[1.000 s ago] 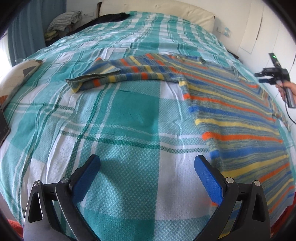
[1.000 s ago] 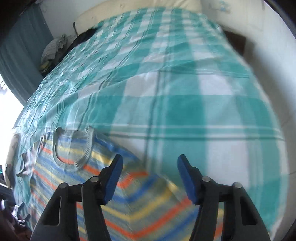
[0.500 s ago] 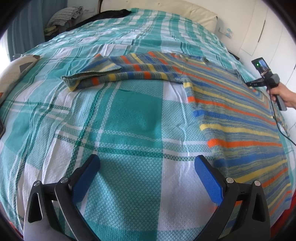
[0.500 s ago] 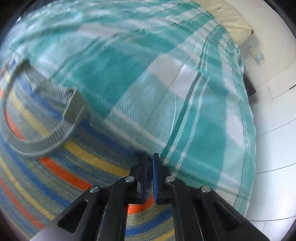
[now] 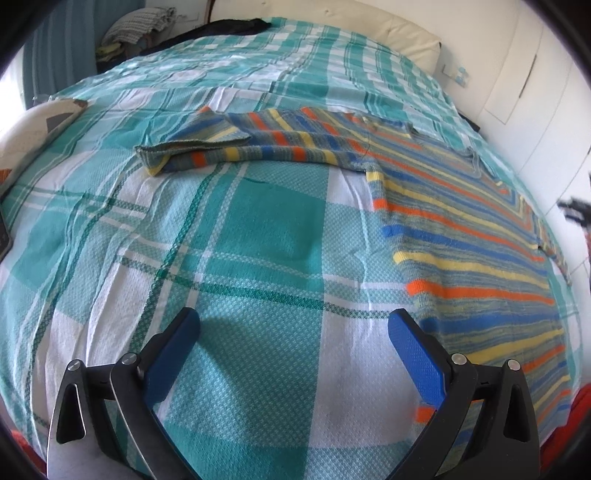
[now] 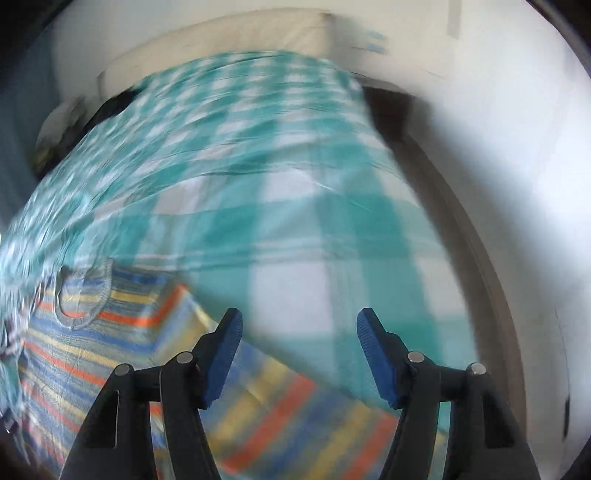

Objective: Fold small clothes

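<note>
A striped knit sweater [image 5: 461,236] in blue, orange and yellow lies flat on the bed, its left sleeve [image 5: 229,146] stretched out to the left with the cuff folded over. My left gripper [image 5: 293,339] is open and empty above the bedspread, left of the sweater's hem. In the blurred right wrist view the sweater [image 6: 110,332] lies at lower left, its grey neckline [image 6: 83,295] showing. My right gripper [image 6: 297,350] is open and empty above the sweater's right edge.
The bed has a teal and white checked cover [image 5: 258,229]. A cream headboard cushion [image 5: 399,33] is at the far end. Folded clothes [image 5: 136,29] sit at the far left. A patterned pillow [image 5: 33,129] lies at the left edge. A white wall [image 6: 498,129] runs along the right.
My right gripper was shut on the sweater's shoulder edge half a second ago; it has opened, let go and pulled back. My left gripper has barely moved.
</note>
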`<state>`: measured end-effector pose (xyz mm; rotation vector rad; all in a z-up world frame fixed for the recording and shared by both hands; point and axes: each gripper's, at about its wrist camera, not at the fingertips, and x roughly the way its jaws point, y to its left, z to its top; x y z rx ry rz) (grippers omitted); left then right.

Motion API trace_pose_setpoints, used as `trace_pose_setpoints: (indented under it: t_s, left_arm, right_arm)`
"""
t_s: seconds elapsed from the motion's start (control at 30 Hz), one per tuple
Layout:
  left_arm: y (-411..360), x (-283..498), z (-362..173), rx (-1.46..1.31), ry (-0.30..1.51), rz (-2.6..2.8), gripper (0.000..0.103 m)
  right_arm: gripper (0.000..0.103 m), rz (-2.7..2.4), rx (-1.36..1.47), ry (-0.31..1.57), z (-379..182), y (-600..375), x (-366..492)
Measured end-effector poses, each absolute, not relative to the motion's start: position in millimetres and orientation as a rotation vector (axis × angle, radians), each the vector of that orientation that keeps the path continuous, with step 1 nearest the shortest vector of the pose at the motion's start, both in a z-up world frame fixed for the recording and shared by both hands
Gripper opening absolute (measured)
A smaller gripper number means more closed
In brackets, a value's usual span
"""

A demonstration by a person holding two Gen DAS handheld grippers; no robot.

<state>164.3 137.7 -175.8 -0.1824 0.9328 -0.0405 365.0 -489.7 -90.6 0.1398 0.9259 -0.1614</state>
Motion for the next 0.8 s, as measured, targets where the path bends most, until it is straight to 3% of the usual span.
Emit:
trace_pose_setpoints:
  t_s: [0.13,0.3,0.5,0.57,0.73,0.8]
  left_arm:
    - [153.5,166.2,-159.7,-0.293,0.925,-0.079,0.102]
    - [204.7,217.2,-120.7,-0.314,0.81,0.032,0.102]
    - [190.3,320.8,-149.5,0.036,0.923,0.112,0.102]
    - [203.7,335.0,-164.6,0.172,0.998,0.312,0.093]
    - [335.3,273.0,-141.7,-0.324,0.926,0.654,0.092]
    - [347.8,258.9,-136.2,-0.348,0.925,0.619,0.092]
  right_arm:
    - [0.064,-0.166,0.179,0.976,-104.8,-509.5,311.0]
    - [0.064,0.101,0.231,0.988,-116.5,-419.2,242.9]
    - [0.064,0.266,0.382,0.99,-141.6,-325.2,187.7]
    - [0.064,0.275,0.421,0.994,-147.0,-311.8,176.2]
    - [0.064,0.258,0.405,0.97,-138.7,-311.9,152.2]
    - [0.064,0.235,0.386,0.95,-135.8,-318.5,150.1]
